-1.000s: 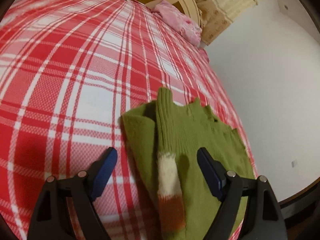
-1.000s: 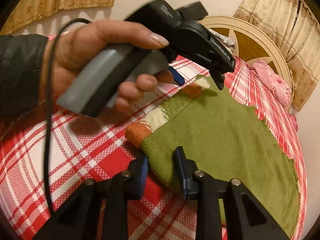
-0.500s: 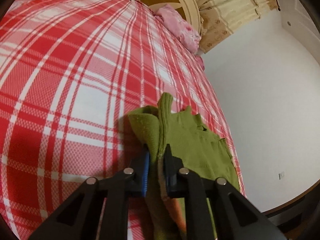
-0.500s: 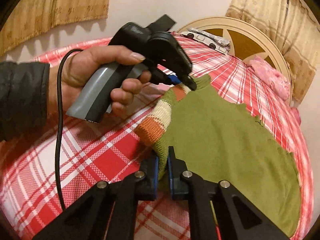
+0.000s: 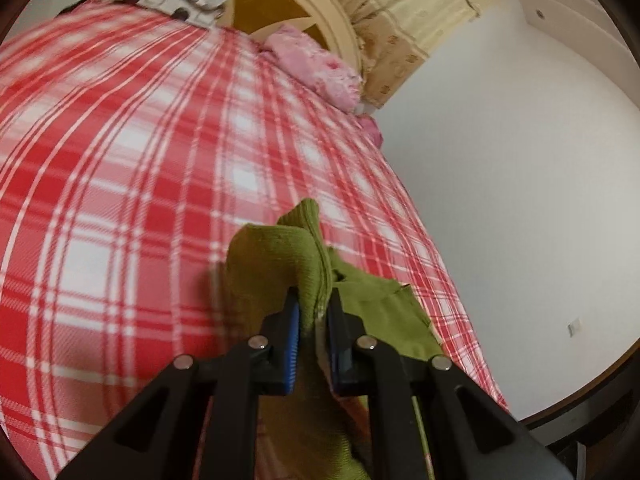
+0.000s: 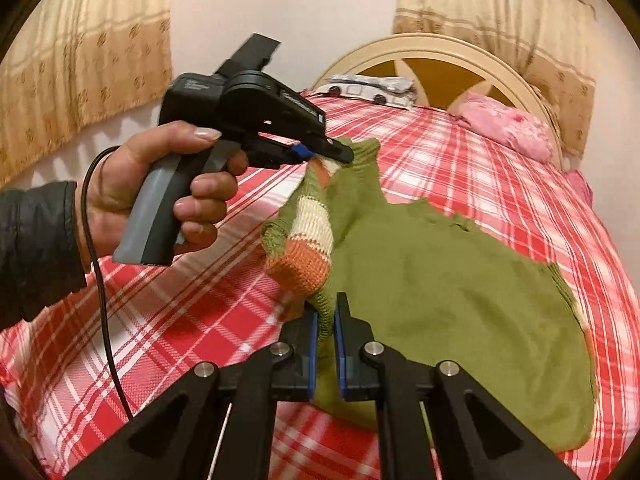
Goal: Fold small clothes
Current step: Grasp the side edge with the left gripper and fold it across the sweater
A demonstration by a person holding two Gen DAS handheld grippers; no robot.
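Observation:
A small green knitted sweater [image 6: 440, 276] with a cream and orange striped sleeve [image 6: 308, 232] lies on the red plaid bed. My right gripper [image 6: 325, 312] is shut on the sweater's near left edge, just below the sleeve cuff, and holds it raised off the bed. Farther back, my left gripper [image 6: 320, 155], held in a person's hand [image 6: 160, 184], is shut on the sweater's upper left edge. In the left wrist view the left gripper [image 5: 313, 304] pinches a bunched fold of the green sweater [image 5: 276, 264], lifted above the sheet. The sweater's right part still rests on the bed.
The red and white plaid sheet [image 6: 180, 320] covers the whole bed. A pink pillow [image 6: 508, 128] and a patterned cloth [image 6: 368, 88] lie by the cream headboard [image 6: 440, 52]. Curtains [image 6: 80, 60] hang behind. A white wall [image 5: 520, 180] borders the bed's right side.
Both grippers closed on the sweater's left edge: the left from wide open, the right from slightly open. Both then rose, lifting that edge and the striped sleeve off the bed.

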